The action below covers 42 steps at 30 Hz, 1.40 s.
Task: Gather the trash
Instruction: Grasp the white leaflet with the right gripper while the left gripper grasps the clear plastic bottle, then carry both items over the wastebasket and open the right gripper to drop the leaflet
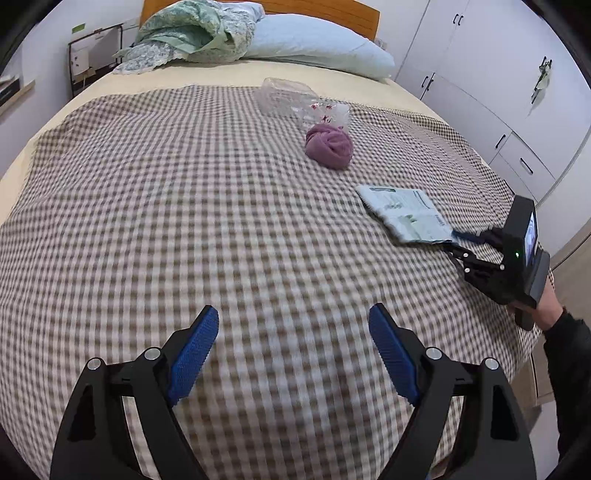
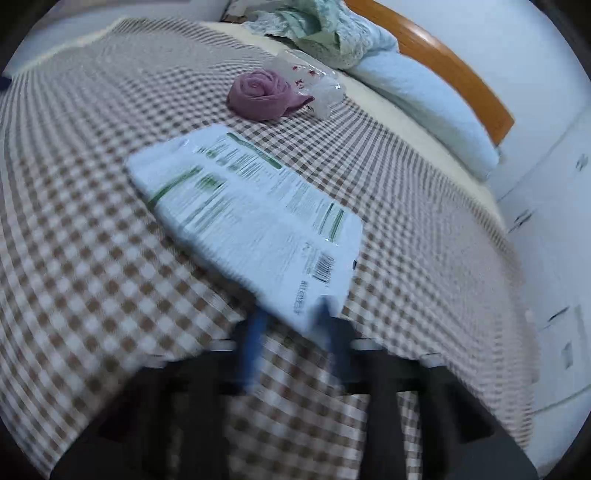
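Blue-padded left gripper (image 1: 293,347) nearest the lens, at six o'clock in the left wrist view, jaws spread wide with nothing between, only checked blanket (image 1: 184,221) beneath. Toward three o'clock, right gripper (image 1: 456,240) held in a dark-sleeved hand (image 1: 546,306), tips at the near corner of a white printed wrapper (image 1: 404,214). Seen blurred from the right wrist: wrapper (image 2: 251,214) flat on the blanket, its barcode corner between the narrowed blue fingers (image 2: 255,343); cannot tell whether pinched or merely straddled. Farther out at twelve to one o'clock, a rolled purple cloth (image 1: 328,146), just beyond it crumpled clear plastic packaging (image 1: 295,99). Pale pillow (image 1: 314,44) and green quilt (image 1: 199,33) by the wooden headboard (image 1: 332,11).
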Each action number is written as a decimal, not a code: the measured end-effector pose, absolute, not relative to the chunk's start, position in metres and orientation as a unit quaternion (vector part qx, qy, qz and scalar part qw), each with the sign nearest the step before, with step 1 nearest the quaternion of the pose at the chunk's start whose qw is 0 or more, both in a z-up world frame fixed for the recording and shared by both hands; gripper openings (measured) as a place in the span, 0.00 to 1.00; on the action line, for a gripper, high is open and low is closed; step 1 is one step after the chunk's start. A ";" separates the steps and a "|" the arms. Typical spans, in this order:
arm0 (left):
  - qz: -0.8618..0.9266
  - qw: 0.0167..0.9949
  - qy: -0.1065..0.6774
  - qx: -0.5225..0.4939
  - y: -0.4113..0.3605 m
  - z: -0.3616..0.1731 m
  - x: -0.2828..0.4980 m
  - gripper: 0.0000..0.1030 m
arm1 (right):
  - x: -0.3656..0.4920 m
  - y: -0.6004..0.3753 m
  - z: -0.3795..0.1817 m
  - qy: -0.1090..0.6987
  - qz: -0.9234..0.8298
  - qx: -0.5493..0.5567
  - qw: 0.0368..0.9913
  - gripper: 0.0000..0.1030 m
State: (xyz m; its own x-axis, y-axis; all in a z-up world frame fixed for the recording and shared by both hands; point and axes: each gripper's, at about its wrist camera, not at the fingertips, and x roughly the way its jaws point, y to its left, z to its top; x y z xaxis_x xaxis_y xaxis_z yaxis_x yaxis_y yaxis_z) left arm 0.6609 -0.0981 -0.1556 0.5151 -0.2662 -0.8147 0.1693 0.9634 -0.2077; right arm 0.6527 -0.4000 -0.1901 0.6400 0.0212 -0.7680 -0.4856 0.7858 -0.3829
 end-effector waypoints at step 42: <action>0.104 0.867 0.486 0.049 -0.270 -0.167 0.995 0.00 | 0.704 -0.492 -0.153 0.214 0.005 0.013 0.977 0.02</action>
State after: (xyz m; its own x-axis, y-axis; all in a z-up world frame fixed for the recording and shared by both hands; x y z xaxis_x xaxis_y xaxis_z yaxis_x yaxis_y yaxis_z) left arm 0.9952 -0.2697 -0.1671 0.5067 0.2285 -0.8313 -0.1335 0.9734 0.1862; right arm 0.7041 -0.4918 -0.1532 0.9081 0.0149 -0.4184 -0.0040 0.9996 0.0270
